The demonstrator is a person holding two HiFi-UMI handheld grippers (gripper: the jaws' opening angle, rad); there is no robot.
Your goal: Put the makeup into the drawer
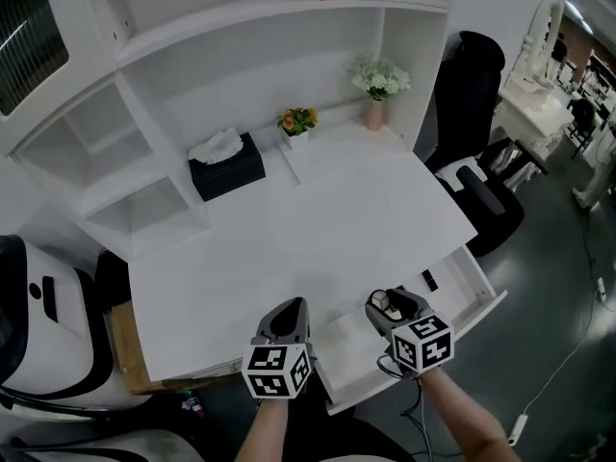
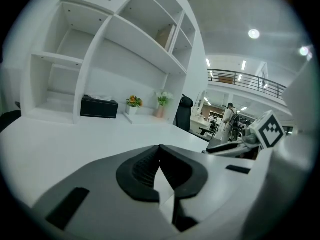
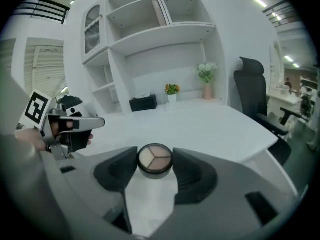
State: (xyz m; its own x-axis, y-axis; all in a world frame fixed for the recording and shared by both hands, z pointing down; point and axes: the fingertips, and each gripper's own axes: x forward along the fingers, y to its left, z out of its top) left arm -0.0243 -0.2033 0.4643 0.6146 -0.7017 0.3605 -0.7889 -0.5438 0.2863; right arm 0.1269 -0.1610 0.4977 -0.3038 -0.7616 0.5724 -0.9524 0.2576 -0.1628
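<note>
Right gripper view, right gripper (image 3: 155, 165) clamping round makeup compact (image 3: 155, 158)

My right gripper (image 1: 393, 307) is over the drawer (image 1: 464, 275), pinching the makeup (image 3: 155, 159). My left gripper (image 1: 287, 314) is just left of the drawer, jaws closed on nothing.

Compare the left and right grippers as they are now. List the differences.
The left gripper has its jaws closed together on nothing, while the right gripper is clamped on a round makeup compact. In the head view, the right gripper hangs over the open drawer, and the left gripper sits beside it at the front edge of the desk. Both point across the desk toward the shelves.
</note>
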